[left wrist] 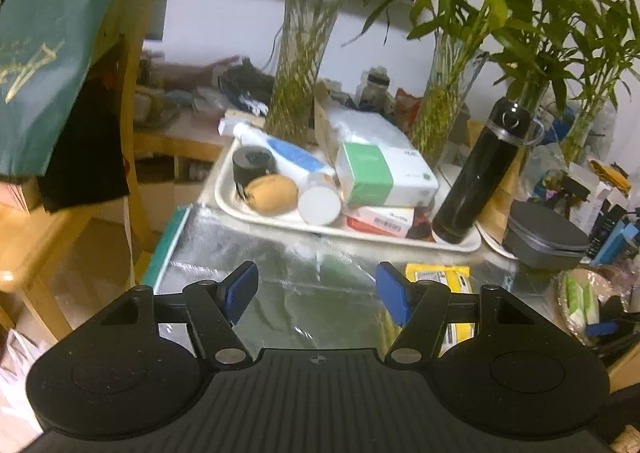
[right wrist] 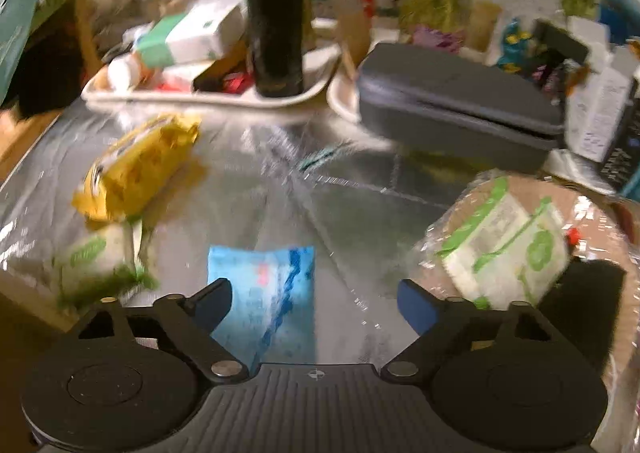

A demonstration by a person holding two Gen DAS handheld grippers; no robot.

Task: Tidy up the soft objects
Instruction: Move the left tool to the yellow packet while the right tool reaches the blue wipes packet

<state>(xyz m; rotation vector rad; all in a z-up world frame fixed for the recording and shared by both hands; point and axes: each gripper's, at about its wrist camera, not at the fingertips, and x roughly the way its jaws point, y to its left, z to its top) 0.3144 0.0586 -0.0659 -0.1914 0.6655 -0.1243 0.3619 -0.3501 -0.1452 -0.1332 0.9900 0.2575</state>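
A: Status check. Left gripper [left wrist: 316, 295] sits low centre of its view, jaws spread wide, nothing between them. Only bare silver mat [left wrist: 280, 253] under it.

B: Right one?

A: Right gripper [right wrist: 316, 307] also wide open, empty. Blue packet [right wrist: 266, 307] lies flat on the mat at bottom centre of the right view, partly between the fingers but nearer the left finger [right wrist: 214, 303]. Can't tell if that finger touches it. View is blurred.

B: Other soft stuff?

A: Yellow packet [right wrist: 138, 167] at left of the right view, tilted, one end raised. Green-and-white pack [right wrist: 98, 259] just below it at lower left, close or touching. A second green-and-white pack [right wrist: 506, 249] at lower right, apparently inside a clear bag. The yellow packet [left wrist: 440, 277] also shows in the left view, right of centre behind the right finger.

B: And the clutter behind?

A: White tray [left wrist: 228, 201] across the middle of the left view, packed with boxes, a bottle and a black flask [left wrist: 476, 173]. Grey case [right wrist: 456, 105] at upper right of the right view. Hard items, likely not part of this.

B: Read on intent?

A: My guess is the wide jaws are set for the flat blue packet. The left stays clear over open mat, probably so it's out of the way.
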